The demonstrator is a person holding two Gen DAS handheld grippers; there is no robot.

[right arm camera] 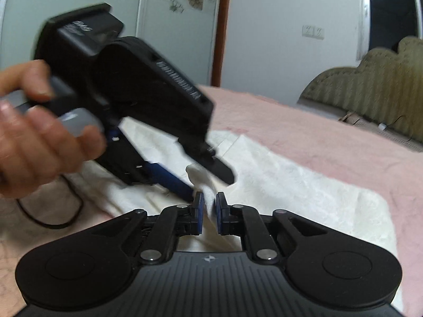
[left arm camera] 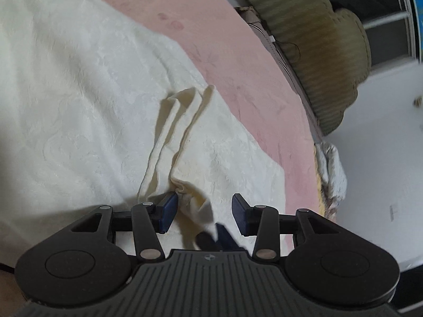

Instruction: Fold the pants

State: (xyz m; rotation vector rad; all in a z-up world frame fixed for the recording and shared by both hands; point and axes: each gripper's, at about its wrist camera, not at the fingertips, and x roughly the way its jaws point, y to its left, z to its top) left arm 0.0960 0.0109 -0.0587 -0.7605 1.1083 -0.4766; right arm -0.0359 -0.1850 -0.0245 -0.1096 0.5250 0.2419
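The cream pants [left arm camera: 87,100] lie flat on the pink bedcover [left arm camera: 238,60], long axis running near-right to far-left. The right gripper [right arm camera: 209,206] pinches a raised fold; the left gripper [left arm camera: 203,211] stands wide open around bunched cloth.

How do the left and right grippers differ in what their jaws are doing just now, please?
The left gripper has its jaws wide apart, with cream pants fabric loose between them; the right gripper has its jaws nearly closed, pinching a fold of the pants. Both are black with blue pads and work the same bunched edge.
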